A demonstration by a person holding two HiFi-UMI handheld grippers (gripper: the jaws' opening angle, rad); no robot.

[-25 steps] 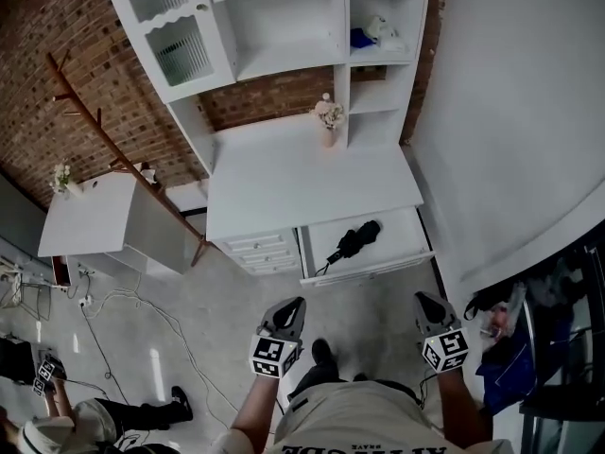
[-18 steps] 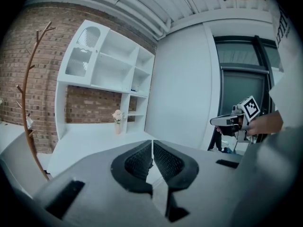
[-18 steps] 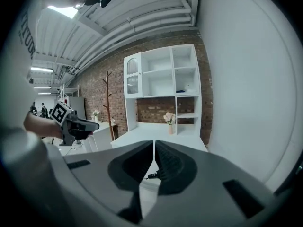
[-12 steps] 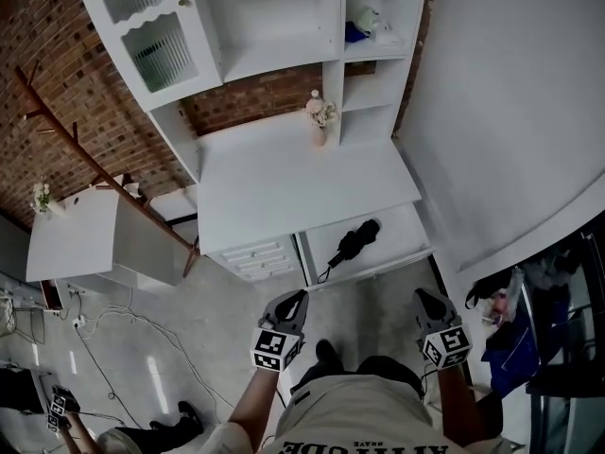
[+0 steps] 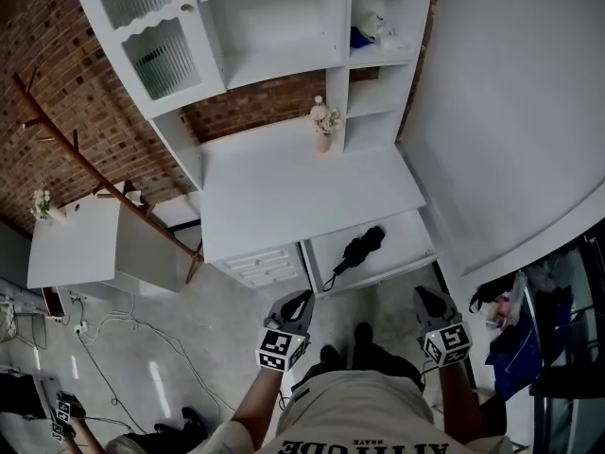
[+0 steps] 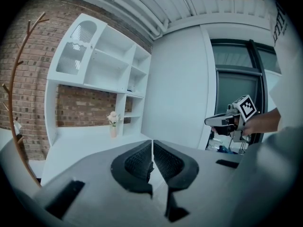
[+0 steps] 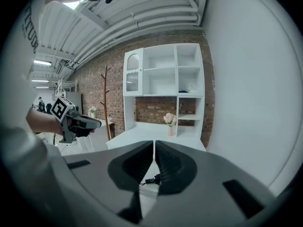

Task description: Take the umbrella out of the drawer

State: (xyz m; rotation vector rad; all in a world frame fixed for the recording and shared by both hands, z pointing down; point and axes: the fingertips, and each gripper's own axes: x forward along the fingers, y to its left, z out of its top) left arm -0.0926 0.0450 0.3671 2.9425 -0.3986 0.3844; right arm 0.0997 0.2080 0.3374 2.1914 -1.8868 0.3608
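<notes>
In the head view, the open drawer [image 5: 408, 248] projects from under the counter [image 5: 302, 192] at the counter's 5 o'clock corner. The folded black umbrella [image 5: 360, 250] lies inside the drawer on a diagonal, thick end toward 1 o'clock, thin end with its strap toward 7 o'clock. The left gripper [image 5: 300, 297] and the right gripper [image 5: 422, 295] are held apart in front of the person, both pointing toward 12 o'clock. Both are short of the drawer and touch nothing. The umbrella sits at 1 o'clock from the left gripper and at 11 o'clock from the right gripper. In the left gripper view, the fingers [image 6: 138, 161] are closed tip to tip with nothing between them. In the right gripper view, the fingers [image 7: 134, 167] are likewise closed and empty, and the umbrella strap shows just below them at 6 o'clock. A vase [image 5: 324, 121] of flowers stands at the counter's 12 o'clock edge.
</notes>
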